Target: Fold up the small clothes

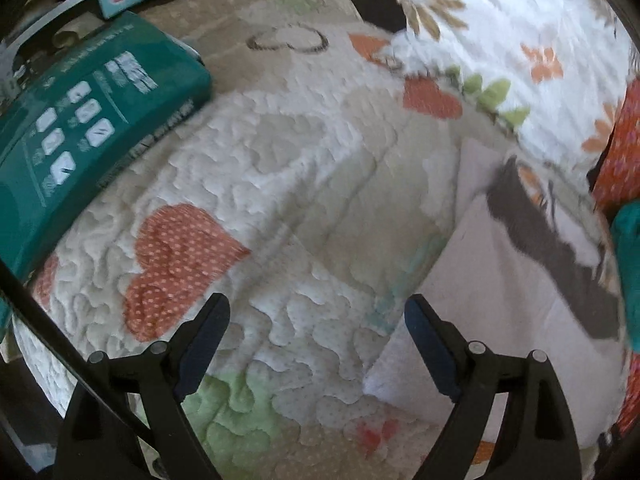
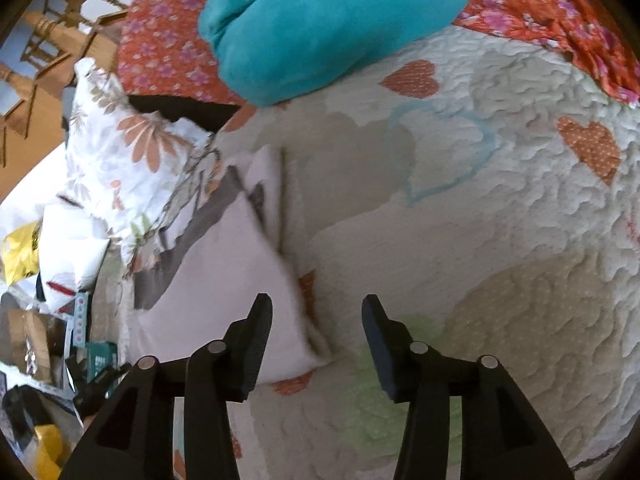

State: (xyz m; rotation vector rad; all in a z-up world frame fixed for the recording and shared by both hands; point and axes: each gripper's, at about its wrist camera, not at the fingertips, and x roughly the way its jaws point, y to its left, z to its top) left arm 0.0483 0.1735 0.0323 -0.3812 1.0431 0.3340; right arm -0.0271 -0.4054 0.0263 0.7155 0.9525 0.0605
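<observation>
While I look down, the big quilt with hearts fills most of what I see. I think the pale garment lies flat on it, to the right, so it can be folded. A blue-green bundle waits at the far end. My left gripper is wide open and empty. My right gripper is half open, holding nothing. I see no boxes with things inside.

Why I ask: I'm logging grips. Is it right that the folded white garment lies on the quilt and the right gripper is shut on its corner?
Not quite. The right gripper is open and grips nothing; the white garment lies on the quilt beside its fingers, as the right wrist view shows.
</observation>
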